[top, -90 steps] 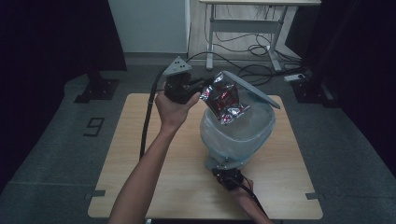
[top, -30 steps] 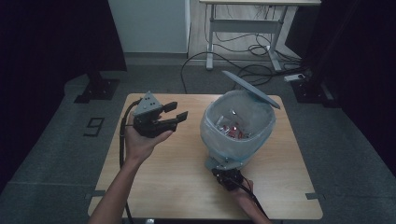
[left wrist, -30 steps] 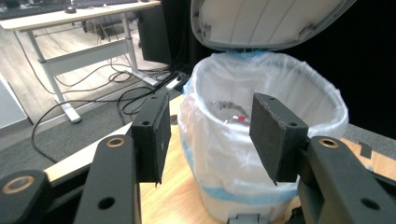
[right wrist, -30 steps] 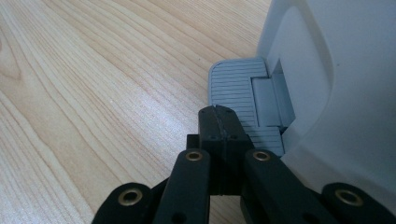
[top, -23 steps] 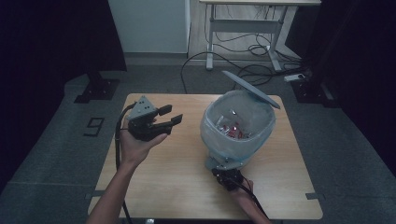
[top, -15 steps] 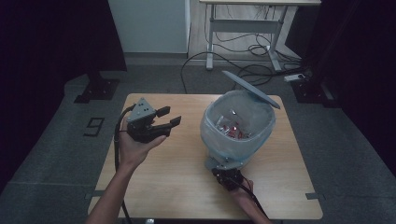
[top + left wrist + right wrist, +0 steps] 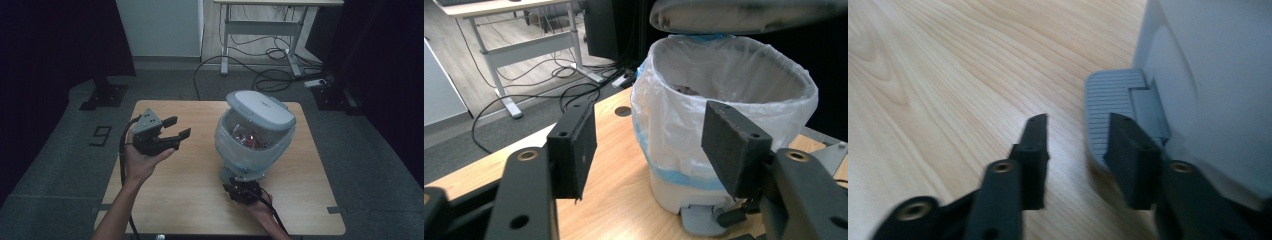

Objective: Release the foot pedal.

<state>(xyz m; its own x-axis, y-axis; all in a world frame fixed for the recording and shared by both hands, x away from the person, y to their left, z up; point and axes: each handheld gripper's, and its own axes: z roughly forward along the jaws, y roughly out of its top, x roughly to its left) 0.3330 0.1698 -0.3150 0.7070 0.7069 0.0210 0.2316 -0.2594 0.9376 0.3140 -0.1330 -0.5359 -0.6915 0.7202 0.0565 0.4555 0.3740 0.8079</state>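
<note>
On the floor [image 7: 75,165], "9" marking [image 7: 102,135] reads.

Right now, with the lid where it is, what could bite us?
1. The lid hangs half-shut over the liner; with the right gripper beside the pedal, not pressing it, it may drop shut.
2. The liner bulges over the bin rim and could get pinched under the lid.
3. The left gripper, open and empty, points at the bin; pushing forward could knock it.
</note>
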